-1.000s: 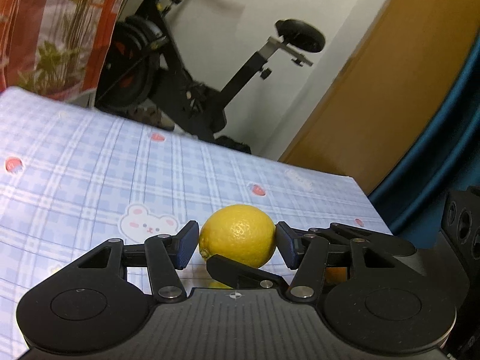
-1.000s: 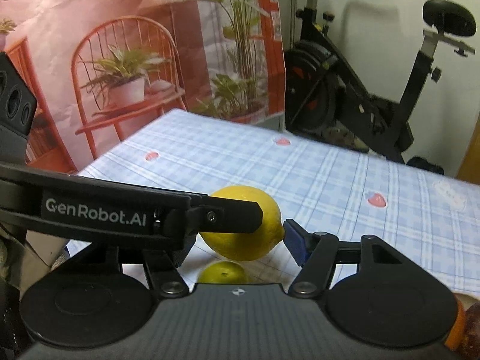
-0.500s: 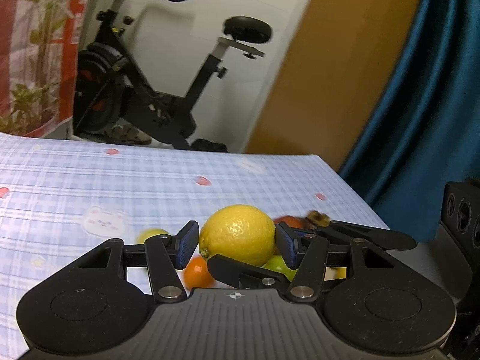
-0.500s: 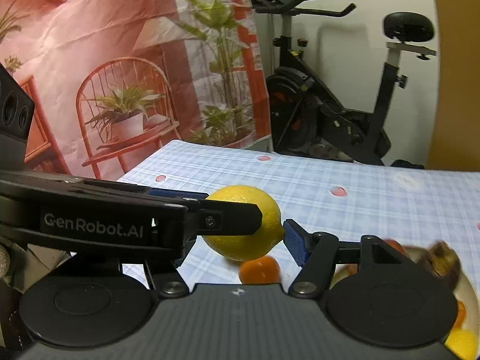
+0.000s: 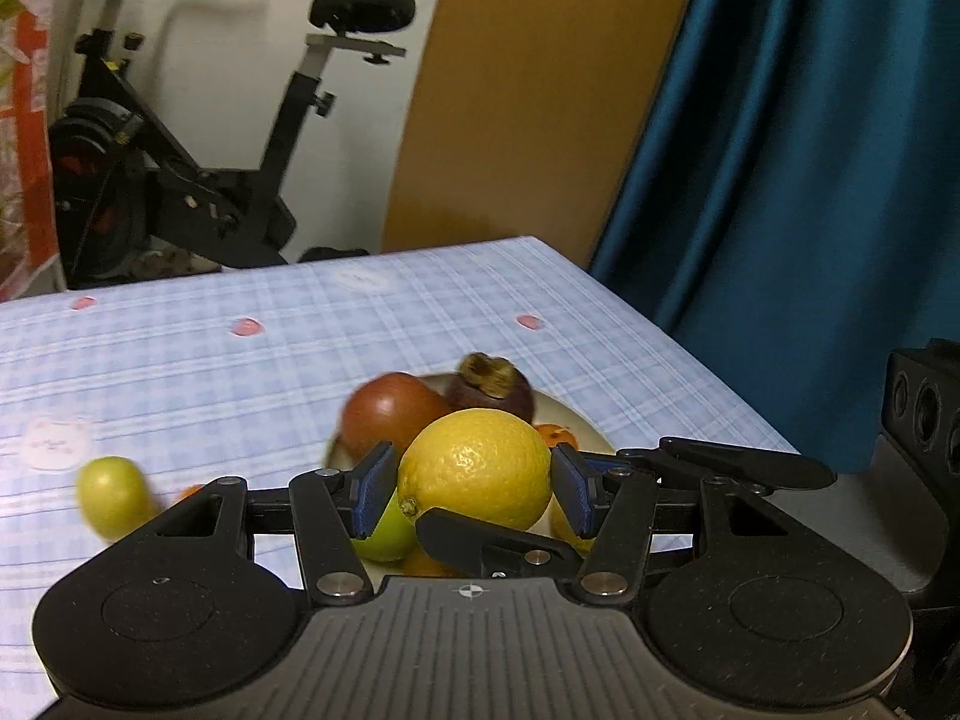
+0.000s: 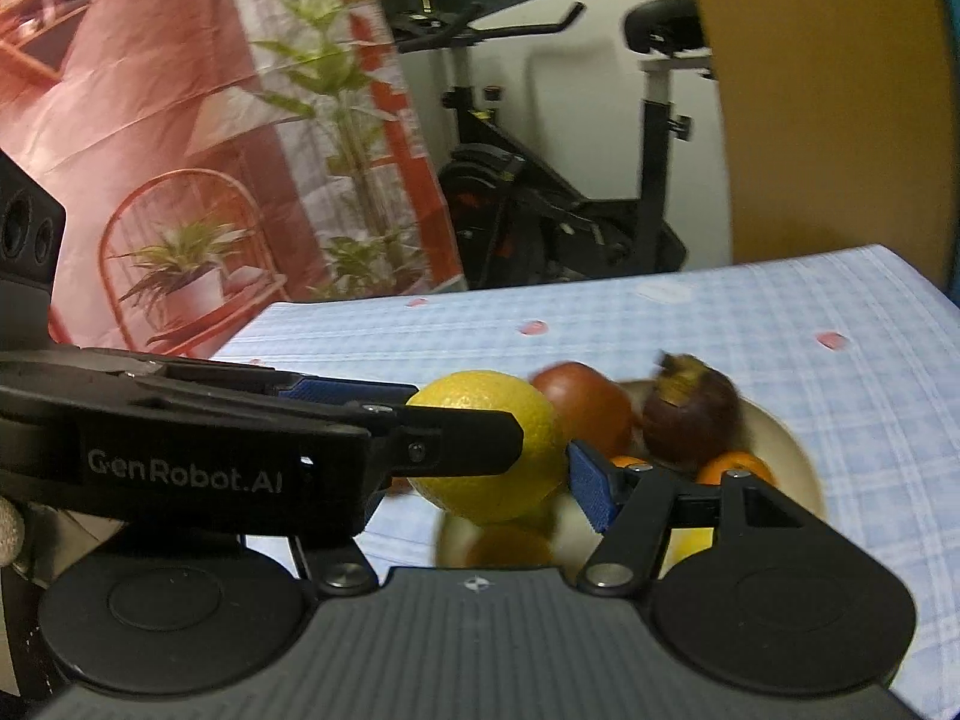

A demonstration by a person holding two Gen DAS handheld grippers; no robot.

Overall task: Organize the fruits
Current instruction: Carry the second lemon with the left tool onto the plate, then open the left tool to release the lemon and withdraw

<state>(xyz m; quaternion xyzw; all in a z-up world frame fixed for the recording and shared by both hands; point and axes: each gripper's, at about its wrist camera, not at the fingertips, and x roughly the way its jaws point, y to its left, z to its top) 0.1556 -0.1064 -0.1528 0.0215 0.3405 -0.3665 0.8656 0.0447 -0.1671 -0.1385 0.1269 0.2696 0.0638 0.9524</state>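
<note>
A yellow lemon (image 5: 474,480) hangs just above a cream plate (image 5: 579,423) heaped with fruit. My left gripper (image 5: 474,489) is shut on it, a blue pad pressed to each side. In the right wrist view the same lemon (image 6: 480,504) sits between the fingers of my right gripper (image 6: 489,483). Its right pad (image 6: 591,495) touches the fruit, while its left pad is hidden behind the left gripper's body (image 6: 186,468). The plate (image 6: 798,462) holds a red apple (image 6: 585,405), a dark mangosteen (image 6: 690,417), oranges and a green fruit.
A loose green fruit (image 5: 111,504) lies on the blue checked tablecloth (image 5: 240,390) left of the plate. The table's right edge runs near a blue curtain (image 5: 810,210). An exercise bike (image 5: 198,180) stands beyond the far edge.
Both grippers have carried the lemon to the right across the table. The fruit plate has come into view and now lies beneath the lemon. Both grips are unchanged.
</note>
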